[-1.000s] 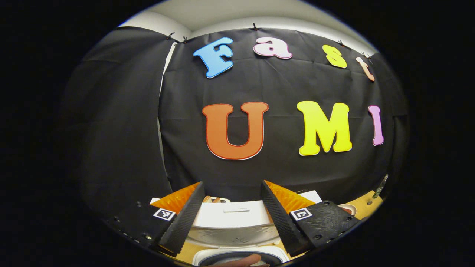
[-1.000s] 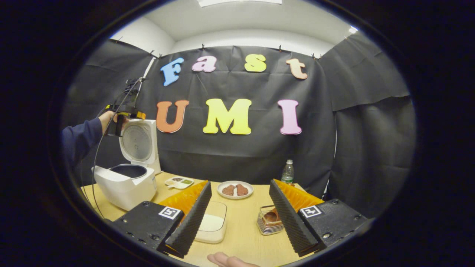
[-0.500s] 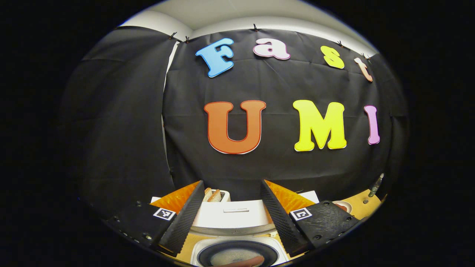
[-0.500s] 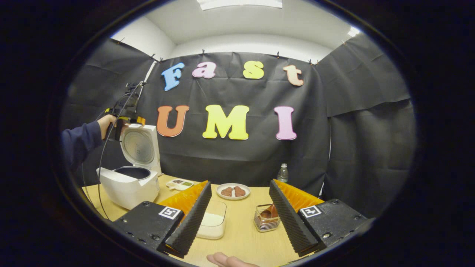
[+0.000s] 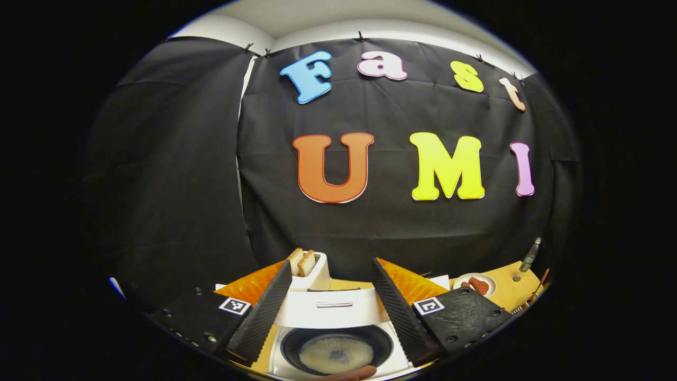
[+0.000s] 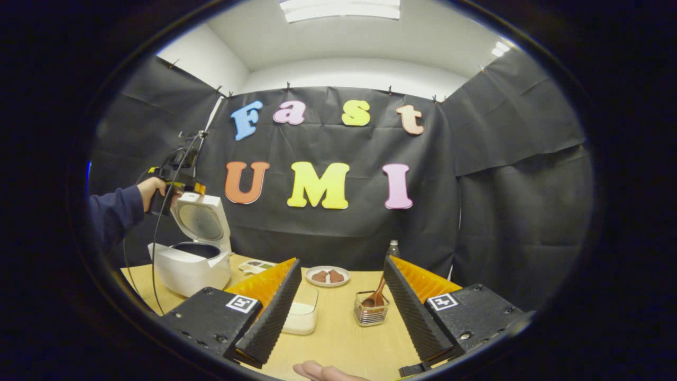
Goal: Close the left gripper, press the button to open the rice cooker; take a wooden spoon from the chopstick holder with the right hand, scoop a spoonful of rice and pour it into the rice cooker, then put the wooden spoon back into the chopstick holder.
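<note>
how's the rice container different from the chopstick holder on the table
In the right gripper view, the rice container is a clear, low, wide box holding white rice, while the chopstick holder is a smaller, taller, shiny cup holding the wooden spoon. The container lies partly behind a finger of the right tongs; the holder stands in full sight between the fingers. Both sit on the table, untouched.

Two gripper cameras facing the booth's back wall.
Left view is looking down close over the cooker (image 5: pixel 333 338); right view is sitting farther back, sharing the cooker (image 6: pixel 193 259).
</note>
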The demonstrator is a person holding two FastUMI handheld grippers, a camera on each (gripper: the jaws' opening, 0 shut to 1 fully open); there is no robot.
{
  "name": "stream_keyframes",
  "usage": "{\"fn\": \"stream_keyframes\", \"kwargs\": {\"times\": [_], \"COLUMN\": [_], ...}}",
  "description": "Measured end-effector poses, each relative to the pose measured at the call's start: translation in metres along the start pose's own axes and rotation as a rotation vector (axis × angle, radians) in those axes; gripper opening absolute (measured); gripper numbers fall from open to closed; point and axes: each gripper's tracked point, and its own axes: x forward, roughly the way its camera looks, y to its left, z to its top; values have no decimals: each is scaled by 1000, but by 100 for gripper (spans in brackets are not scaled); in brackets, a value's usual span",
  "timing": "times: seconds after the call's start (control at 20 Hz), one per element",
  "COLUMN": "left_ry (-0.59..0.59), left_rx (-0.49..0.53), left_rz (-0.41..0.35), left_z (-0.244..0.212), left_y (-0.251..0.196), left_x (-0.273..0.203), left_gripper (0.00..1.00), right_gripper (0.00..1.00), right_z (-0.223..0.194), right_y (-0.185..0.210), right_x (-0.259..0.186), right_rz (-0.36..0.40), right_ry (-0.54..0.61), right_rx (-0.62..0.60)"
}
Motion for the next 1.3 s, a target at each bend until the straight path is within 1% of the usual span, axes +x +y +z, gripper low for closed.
{"fn": "stream_keyframes", "kwargs": {"times": [0.05, 0.1, 0.2, 0.3, 0.45, 0.5, 0.55, 0.6, 0.65, 0.7, 0.75, 0.8, 0.95, 1.0, 1.05, 1.1, 1.25, 1.3], "left_ry": [19, 30, 41, 60, 101, 120, 145, 160, 165, 172, 184, 202, 266, 285, 303, 320, 317, 337], "left_rx": [-3, -2, 3, -2, -8, -8, -9, -10, -4, 10, 23, 18, 12, 19, 20, 20, 16, 13], "left_rz": [0, -1, -13, -19, -26, -30, -32, -30, -25, -23, -23, -22, -32, -38, -42, -45, -49, -50], "left_z": [-9, -16, -30, -45, -72, -83, -94, -102, -107, -112, -119, -126, -149, -155, -160, -165, -163, -170], "left_y": [0, -1, -8, -10, -14, -17, -18, -19, -20, -21, -21, -22, -24, -26, -24, -23, -22, -22], "left_x": [-4, -10, -22, -28, -35, -37, -38, -41, -43, -46, -47, -49, -55, -56, -61, -64, -63, -63], "left_gripper": [96, 96, 95, 93, 93, 93, 93, 93, 92, 93, 93, 93, 93, 94, 93, 93, 94, 94], "right_gripper": [96, 100, 100, 100, 100, 100, 96, 100, 96, 100, 96, 100, 100, 96, 100, 100, 100, 97], "right_z": [0, -12, -13, -18, -22, -22, -19, -18, -17, -16, -16, -15, -10, -8, -6, -4, 3, 7], "right_y": [-1, 2, 1, 3, 3, 1, -2, -4, -5, -2, 0, 1, -2, 0, 2, 2, 5, 6], "right_x": [-5, -11, -18, -25, -34, -36, -37, -39, -41, -42, -43, -44, -48, -51, -53, -55, -59, -59], "right_rz": [3, 8, 14, 32, 52, 46, 36, 27, 23, 24, 25, 26, 12, 11, 12, 10, 5, 1], "right_ry": [0, 1, 1, 14, 29, 28, 22, 17, 12, 11, 13, 13, 8, 5, -1, -7, -24, -31], "right_rx": [1, 2, 13, 18, 10, 5, 2, -2, -5, -8, -14, -21, -44, -53, -62, -68, -85, -80]}}
